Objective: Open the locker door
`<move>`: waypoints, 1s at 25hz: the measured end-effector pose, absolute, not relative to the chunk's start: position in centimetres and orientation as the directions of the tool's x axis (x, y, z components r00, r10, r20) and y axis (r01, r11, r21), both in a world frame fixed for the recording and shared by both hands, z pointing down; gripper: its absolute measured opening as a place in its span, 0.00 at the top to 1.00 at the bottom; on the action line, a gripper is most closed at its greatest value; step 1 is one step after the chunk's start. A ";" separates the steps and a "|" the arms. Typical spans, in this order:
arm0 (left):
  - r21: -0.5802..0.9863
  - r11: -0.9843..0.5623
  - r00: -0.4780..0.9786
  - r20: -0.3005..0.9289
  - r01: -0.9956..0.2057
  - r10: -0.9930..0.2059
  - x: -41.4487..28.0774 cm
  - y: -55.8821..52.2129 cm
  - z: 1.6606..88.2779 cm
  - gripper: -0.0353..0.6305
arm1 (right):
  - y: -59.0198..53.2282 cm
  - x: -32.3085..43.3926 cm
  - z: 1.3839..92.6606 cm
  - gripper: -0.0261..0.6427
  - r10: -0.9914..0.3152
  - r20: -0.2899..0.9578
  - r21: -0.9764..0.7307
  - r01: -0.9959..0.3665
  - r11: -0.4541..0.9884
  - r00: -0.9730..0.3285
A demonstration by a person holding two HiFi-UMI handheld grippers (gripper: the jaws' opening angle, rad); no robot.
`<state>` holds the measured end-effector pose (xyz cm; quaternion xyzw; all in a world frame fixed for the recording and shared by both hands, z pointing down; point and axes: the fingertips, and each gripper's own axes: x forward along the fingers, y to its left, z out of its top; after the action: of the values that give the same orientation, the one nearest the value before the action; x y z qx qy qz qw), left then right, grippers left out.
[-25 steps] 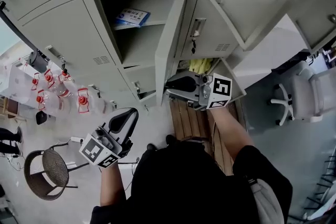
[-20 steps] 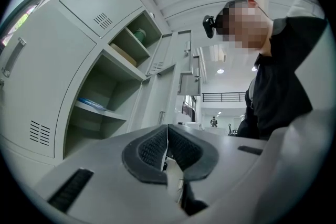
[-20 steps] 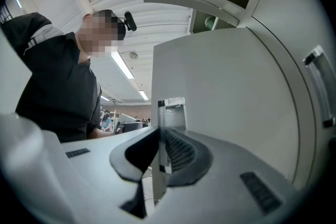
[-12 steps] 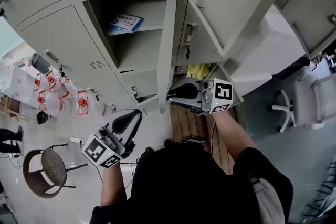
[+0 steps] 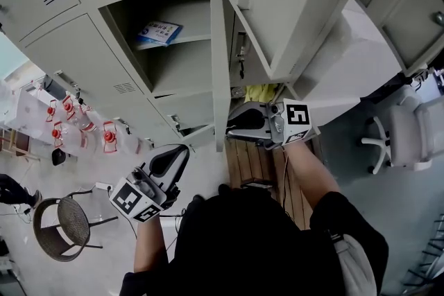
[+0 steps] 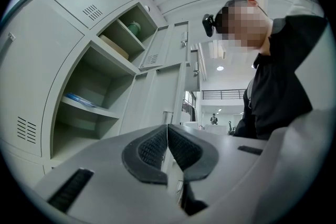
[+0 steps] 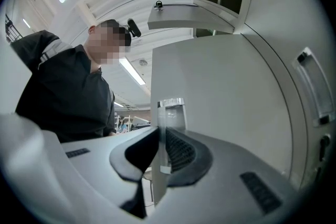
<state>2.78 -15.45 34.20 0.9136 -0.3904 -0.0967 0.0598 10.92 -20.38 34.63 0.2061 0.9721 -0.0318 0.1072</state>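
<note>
The grey locker door (image 5: 220, 59) stands swung out, seen nearly edge-on in the head view. My right gripper (image 5: 231, 125) is shut on its lower free edge. In the right gripper view the door panel (image 7: 226, 92) fills the right side, and the right gripper (image 7: 161, 153) pinches the door's edge just below a small metal latch plate (image 7: 171, 109). The open compartment holds a blue booklet (image 5: 158, 32) on its shelf. My left gripper (image 5: 180, 152) hangs lower left, apart from the lockers. Seen from its own view, the left gripper (image 6: 167, 144) is shut with nothing between its pads.
A second open door (image 5: 291, 3) juts out upper right, above the right gripper. Yellow cloth (image 5: 263, 89) lies in a low compartment. On the floor are red-capped water bottles (image 5: 107, 136), a round stool (image 5: 62, 227), a wooden pallet (image 5: 253, 163) and an office chair (image 5: 409, 132).
The door has swung further out with my right gripper still on its edge, and now shows almost edge-on. The left gripper has barely moved.
</note>
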 end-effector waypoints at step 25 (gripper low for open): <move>0.189 -0.710 0.706 -0.103 -0.678 -0.701 6.0 -16.9 34.7 0.92 | -22.2 16.3 34.8 0.88 0.468 -0.279 -0.065 0.503 0.862 -0.838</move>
<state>5.97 -16.86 34.70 0.9209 -0.3743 -0.0841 0.0686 16.26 -22.17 34.78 0.2540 0.9563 -0.0679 0.1277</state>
